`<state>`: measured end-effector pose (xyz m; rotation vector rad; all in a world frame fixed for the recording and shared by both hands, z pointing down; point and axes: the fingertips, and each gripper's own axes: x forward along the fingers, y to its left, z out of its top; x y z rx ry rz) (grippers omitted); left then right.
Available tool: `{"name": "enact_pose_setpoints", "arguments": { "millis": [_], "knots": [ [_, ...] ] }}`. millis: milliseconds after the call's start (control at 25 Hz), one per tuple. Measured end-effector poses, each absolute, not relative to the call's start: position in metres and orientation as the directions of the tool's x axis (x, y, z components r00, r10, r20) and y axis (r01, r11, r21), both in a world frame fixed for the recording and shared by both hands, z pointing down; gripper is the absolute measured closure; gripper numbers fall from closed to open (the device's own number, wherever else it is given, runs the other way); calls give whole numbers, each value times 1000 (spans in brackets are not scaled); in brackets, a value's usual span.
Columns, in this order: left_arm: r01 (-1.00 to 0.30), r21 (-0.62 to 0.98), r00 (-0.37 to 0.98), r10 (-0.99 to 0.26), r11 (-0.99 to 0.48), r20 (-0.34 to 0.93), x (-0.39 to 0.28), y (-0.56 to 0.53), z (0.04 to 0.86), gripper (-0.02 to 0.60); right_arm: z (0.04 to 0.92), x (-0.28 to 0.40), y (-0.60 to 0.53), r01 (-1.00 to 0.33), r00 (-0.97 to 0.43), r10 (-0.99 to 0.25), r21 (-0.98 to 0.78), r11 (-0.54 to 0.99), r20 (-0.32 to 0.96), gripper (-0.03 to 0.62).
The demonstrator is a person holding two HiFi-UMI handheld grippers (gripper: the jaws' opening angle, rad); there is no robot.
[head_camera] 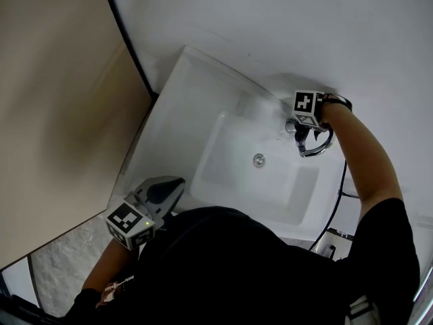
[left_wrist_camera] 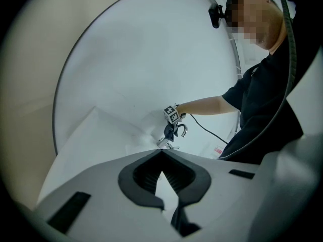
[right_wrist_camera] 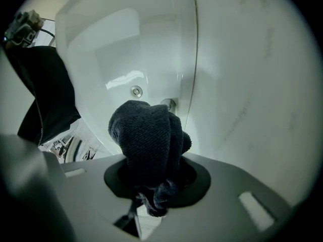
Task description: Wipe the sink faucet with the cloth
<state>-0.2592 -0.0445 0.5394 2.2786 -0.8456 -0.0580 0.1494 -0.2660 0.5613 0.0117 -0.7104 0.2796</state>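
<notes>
The white sink (head_camera: 223, 100) fills the middle of the head view, its drain (head_camera: 258, 159) in the basin. At the back right rim stands the chrome faucet (head_camera: 316, 148) with its curved spout. My right gripper (head_camera: 302, 135) is down at the faucet, shut on a dark blue cloth (head_camera: 300, 139). In the right gripper view the cloth (right_wrist_camera: 149, 135) bulges out of the jaws and covers most of the faucet (right_wrist_camera: 169, 104). My left gripper (head_camera: 173, 186) hovers shut and empty over the sink's front left corner. From the left gripper (left_wrist_camera: 161, 153) view, the faucet (left_wrist_camera: 165, 143) and cloth (left_wrist_camera: 169, 131) lie far ahead.
A dark strip (head_camera: 128, 39) divides the beige wall at left from the white wall behind the sink. A black cable (head_camera: 333, 212) hangs from my right arm. Chrome fittings (head_camera: 336, 239) sit at the lower right. My dark torso (head_camera: 237, 269) hides the sink's front rim.
</notes>
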Motion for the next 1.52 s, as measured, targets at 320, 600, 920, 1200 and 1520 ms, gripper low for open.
{"name": "enact_pose_setpoints", "arguments": {
  "millis": [320, 600, 920, 1200, 1520],
  "knots": [
    [-517, 598, 826, -540, -613, 161, -249, -49, 510, 591, 452, 129, -240, -293, 531, 135, 32, 956, 837, 505],
    [-478, 558, 864, -477, -679, 159, -249, -50, 484, 591, 490, 136, -161, -475, 305, 22, 132, 870, 952, 507],
    [-512, 506, 854, -477, -694, 210, -244, -47, 467, 591, 553, 110, -166, -902, -279, -392, -99, 420, 877, 517],
    [-565, 483, 823, -498, -669, 274, -215, -33, 465, 591, 539, 143, -233, -816, -201, -529, 158, 557, 825, 523],
    [-644, 463, 759, -581, -609, 293, -183, -20, 467, 591, 535, 199, -278, -795, -101, -555, 268, 544, 826, 525]
  ]
}}
